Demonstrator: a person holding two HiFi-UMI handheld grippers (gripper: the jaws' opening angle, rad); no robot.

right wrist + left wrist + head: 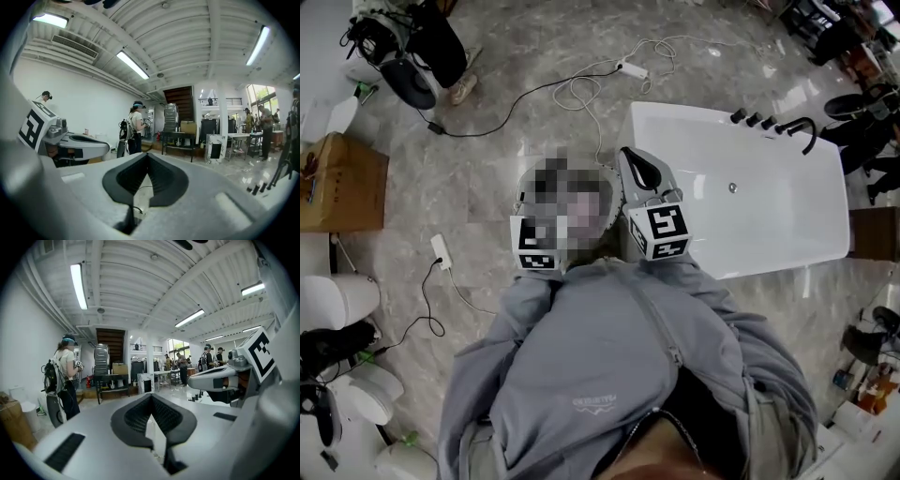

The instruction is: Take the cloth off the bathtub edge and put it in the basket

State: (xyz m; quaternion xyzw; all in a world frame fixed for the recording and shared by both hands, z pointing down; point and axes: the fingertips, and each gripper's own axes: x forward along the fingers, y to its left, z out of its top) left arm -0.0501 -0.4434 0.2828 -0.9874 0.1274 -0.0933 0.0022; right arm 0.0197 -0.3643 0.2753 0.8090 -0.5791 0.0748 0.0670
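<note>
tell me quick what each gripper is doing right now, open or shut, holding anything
Left gripper: shut, nothing between the jaws.
Right gripper: shut, nothing between the jaws.

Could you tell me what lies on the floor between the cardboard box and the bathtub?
In the head view, mostly bare tiled floor, crossed by a black cable and a white cable looping to a power strip.

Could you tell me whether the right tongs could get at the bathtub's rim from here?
Probably yes: the right tongs, shut and empty, are held up next to the bathtub, and nothing shows between them.
</note>
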